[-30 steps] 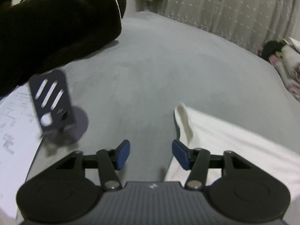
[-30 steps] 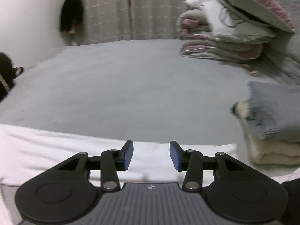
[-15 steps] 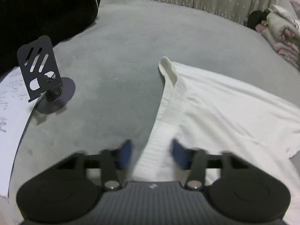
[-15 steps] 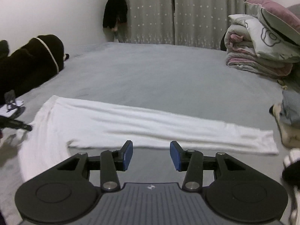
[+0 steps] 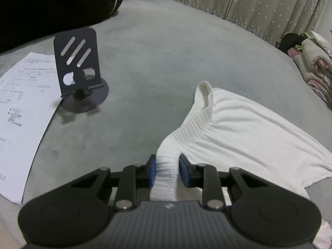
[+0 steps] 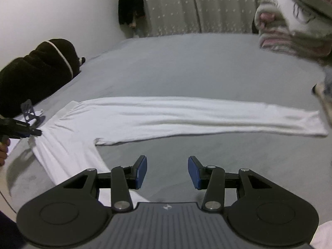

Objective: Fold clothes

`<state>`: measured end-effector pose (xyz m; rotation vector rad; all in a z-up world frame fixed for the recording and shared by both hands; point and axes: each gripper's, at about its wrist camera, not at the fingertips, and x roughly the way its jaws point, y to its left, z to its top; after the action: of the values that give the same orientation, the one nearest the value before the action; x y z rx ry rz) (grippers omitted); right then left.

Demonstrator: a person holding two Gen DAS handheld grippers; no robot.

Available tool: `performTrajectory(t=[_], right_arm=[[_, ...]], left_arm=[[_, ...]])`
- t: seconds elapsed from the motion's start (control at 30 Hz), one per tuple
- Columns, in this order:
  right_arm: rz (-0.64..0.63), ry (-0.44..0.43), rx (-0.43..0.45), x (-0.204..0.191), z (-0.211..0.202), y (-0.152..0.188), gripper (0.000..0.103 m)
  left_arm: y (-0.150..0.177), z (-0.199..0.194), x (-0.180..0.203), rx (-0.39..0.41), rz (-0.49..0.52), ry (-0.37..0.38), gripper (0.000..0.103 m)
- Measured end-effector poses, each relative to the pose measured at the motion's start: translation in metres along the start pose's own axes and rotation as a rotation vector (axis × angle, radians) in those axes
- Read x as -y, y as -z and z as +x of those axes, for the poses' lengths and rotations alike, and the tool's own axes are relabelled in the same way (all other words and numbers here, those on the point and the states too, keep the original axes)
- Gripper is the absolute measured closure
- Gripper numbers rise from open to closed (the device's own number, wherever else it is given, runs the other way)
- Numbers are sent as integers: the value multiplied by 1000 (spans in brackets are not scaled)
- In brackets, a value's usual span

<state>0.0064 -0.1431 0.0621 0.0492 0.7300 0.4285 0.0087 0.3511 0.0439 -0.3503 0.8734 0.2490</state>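
The white pants (image 6: 166, 114) lie spread out on the gray bed (image 6: 197, 62). One leg is stretched long and flat across the bed. The other leg runs down toward the right gripper (image 6: 167, 171) and under it. The pants are not folded yet, so the job is only at its start.

The left gripper (image 5: 167, 171) has its blue fingers (image 5: 152, 172) pinched on the stretchy waistband (image 5: 186, 128) of the pants. The fingers are nearly closed, with a thick bunch of white cloth between them. The right gripper has its fingers wide apart and holds nothing. It hangs above the bare bed, between the two legs.

Near the waistband stand a dark phone stand (image 5: 78, 72) and a printed paper (image 5: 20, 108). A pile of bedding (image 6: 294, 20) sits far off on the bed.

I think the next thing is for the right gripper to take hold of a leg. All the folds are left to do.
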Motion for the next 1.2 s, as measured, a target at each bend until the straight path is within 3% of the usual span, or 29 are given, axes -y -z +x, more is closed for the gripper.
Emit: performTrajectory(t=[0.3,0.43,0.47,0.53,0.57,0.77,0.87,0.93,1.0,1.03,1.2], right_arm=[[24,-172,-63,-21,37,5,56],[-80,-166,-115,-47,52,16,57],[-108,-148,-119,-52,54,19,61],[-152,-116,-107,-60,55,22,89],[-165,-115,-103,-63,55,23,99],[-193,-86,-15,-71,31,16,99],[-212,-99,-48,-74,33,19,99],[-233,-84,-83,-71,35,23,96],[-221,-55,-75,-60,32,22,67],[-197,-38,-55,-53,27,19,61],[55,136,89,18,-51,19,53]], left_arm=[[4,-7,5,2,26,-19,80],[4,-12,-1,12,13,-8,80],[4,-13,-3,15,12,-5,80],[4,-13,-8,10,7,-9,81],[4,-12,-10,6,3,-12,89],[3,-18,-25,22,-16,-15,91],[5,-14,-25,19,-1,-27,91],[5,-12,-23,18,15,-33,91],[5,-11,-20,18,26,-35,91],[5,-11,-19,18,28,-36,91],[3,-9,-13,17,48,-37,90]])
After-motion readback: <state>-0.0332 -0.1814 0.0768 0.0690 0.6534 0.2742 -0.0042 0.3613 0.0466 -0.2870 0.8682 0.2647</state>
